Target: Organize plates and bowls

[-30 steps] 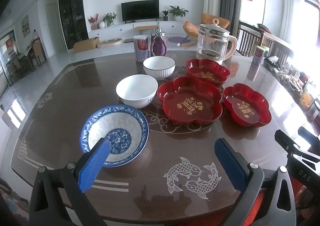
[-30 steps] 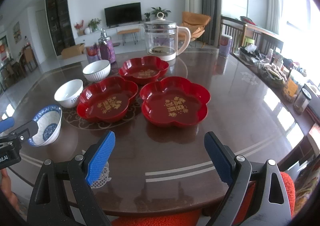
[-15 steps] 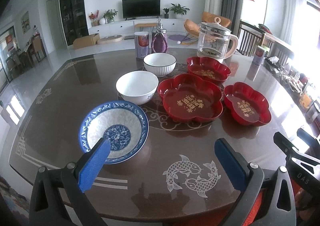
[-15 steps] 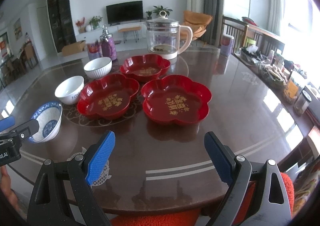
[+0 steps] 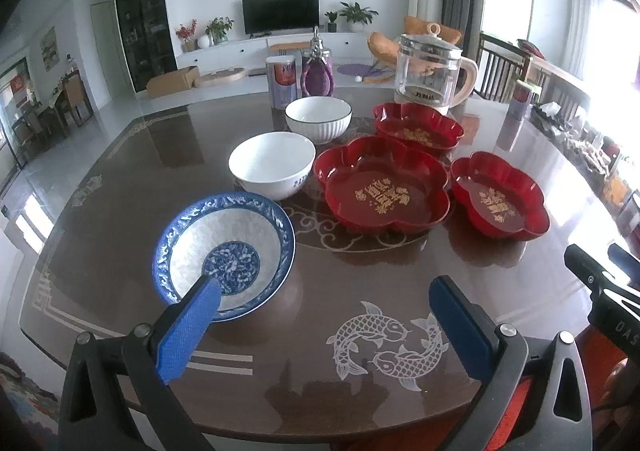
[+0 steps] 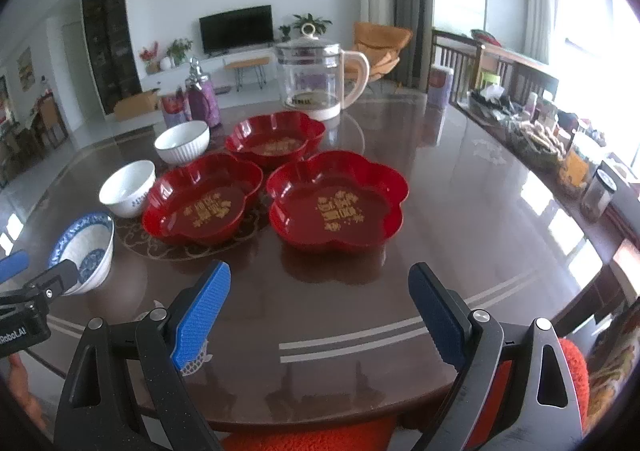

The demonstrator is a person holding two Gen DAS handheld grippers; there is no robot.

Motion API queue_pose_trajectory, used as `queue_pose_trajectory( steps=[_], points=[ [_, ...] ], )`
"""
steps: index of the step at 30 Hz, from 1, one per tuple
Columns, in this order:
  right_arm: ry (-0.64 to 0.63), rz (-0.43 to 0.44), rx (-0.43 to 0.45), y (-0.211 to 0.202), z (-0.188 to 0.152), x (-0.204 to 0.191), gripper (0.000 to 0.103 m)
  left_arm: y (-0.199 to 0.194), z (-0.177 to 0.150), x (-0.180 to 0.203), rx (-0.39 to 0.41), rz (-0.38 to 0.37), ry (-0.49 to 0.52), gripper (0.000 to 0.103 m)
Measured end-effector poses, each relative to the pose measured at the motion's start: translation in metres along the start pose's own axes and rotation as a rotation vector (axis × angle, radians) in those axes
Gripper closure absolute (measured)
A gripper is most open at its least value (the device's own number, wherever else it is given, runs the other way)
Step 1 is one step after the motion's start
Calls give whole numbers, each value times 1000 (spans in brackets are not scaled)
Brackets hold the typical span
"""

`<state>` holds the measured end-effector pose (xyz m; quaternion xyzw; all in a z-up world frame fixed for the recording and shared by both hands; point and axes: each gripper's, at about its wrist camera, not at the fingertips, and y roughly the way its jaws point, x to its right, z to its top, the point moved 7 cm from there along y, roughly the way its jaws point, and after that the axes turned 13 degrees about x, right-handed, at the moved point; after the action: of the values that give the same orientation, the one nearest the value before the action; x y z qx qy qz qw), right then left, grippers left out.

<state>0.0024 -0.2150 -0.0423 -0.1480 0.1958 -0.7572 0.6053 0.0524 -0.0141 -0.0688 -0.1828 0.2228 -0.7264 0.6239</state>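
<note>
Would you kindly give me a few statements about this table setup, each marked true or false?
1. Three red flower-shaped plates sit on the table. True.
2. The blue-patterned bowl is stacked inside the plain white bowl. False: it sits alone, nearest the left hand-held gripper.
3. Both hand-held grippers are open and empty. True; the right hand-held gripper holds nothing.
4. The glass kettle lies on its side. False: it stands upright.
5. The ribbed white bowl holds soup. False: it looks empty.
</note>
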Motion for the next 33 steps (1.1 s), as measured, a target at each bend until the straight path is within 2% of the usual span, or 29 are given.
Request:
queue_pose_trajectory(
  steps=[12,21,33],
  points=[
    [-6,-9,-18,3,-2,0,10,17,-14,-3,-41,60,67,0],
    [-10,-15,14,-1,2,5,10,18,-16,1,-58,66,91,0],
    [37,45,58,-3,5,8,10,19,-16,6,-60,73,117,0]
  ],
)
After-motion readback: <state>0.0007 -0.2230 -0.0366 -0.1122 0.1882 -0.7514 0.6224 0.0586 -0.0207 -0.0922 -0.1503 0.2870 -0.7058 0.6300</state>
